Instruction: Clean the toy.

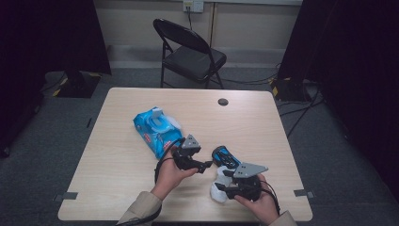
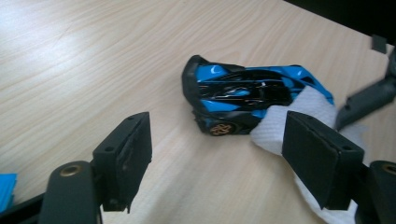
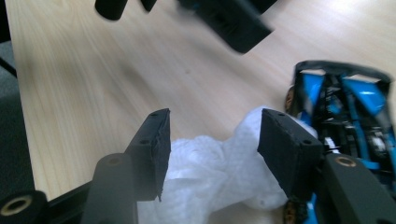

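A blue and black toy car (image 1: pixel 225 157) (image 2: pixel 247 95) (image 3: pixel 350 107) rests on the wooden table (image 1: pixel 141 103), near the front. A crumpled white tissue (image 1: pixel 217 194) (image 2: pixel 303 114) (image 3: pixel 210 163) lies against the car's side. My left gripper (image 1: pixel 207 165) (image 2: pixel 217 158) is open a short way from the car, with only bare table between its jaws. My right gripper (image 1: pixel 220 187) (image 3: pixel 212 144) is open and straddles the tissue, and its pads do not squeeze it. The car is just beside the right gripper's right jaw.
A blue pack of wipes (image 1: pixel 157 129) lies behind the left hand, mid-table. A black folding chair (image 1: pixel 190 54) stands beyond the far edge. A small round hole (image 1: pixel 223 101) marks the far part of the tabletop. Both hands are close together near the front edge.
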Motion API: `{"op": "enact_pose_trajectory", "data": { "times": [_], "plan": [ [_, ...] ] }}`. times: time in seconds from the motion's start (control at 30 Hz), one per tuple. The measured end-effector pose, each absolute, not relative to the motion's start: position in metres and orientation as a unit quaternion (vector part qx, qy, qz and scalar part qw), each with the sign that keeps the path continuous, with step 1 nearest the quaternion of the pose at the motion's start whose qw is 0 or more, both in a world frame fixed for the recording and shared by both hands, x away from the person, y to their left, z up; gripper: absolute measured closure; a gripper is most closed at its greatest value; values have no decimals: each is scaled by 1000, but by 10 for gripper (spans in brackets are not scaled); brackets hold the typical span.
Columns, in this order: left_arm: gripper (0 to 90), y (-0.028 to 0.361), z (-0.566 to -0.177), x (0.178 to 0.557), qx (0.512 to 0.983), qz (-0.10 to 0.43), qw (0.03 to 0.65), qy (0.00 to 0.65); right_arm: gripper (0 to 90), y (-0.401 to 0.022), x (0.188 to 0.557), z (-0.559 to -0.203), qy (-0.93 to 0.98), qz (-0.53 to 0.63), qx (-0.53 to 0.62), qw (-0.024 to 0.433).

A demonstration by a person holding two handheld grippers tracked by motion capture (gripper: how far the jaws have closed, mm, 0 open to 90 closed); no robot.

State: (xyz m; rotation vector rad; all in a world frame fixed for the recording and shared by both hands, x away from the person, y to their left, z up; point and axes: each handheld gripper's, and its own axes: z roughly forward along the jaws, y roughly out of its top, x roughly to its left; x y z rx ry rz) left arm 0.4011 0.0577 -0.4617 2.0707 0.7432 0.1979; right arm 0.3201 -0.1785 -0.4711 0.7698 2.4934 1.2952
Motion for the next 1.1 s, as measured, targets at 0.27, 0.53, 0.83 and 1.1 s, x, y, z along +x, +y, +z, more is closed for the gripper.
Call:
{"op": "enact_pose_trajectory", "data": {
  "times": [0.27,0.53,0.83,1.1],
  "plan": [
    [220,45,-467,411,839,81,450,294,456,-173,320,-489,866,418,252,108],
    [219,34,-469,419,844,80,447,286,503,-171,320,-500,877,396,250,109],
    [221,29,-474,423,847,76,443,284,699,-173,319,-501,869,394,276,113],
    [226,25,-470,418,845,73,455,270,804,-177,316,-496,865,395,290,108]
  ]
}}
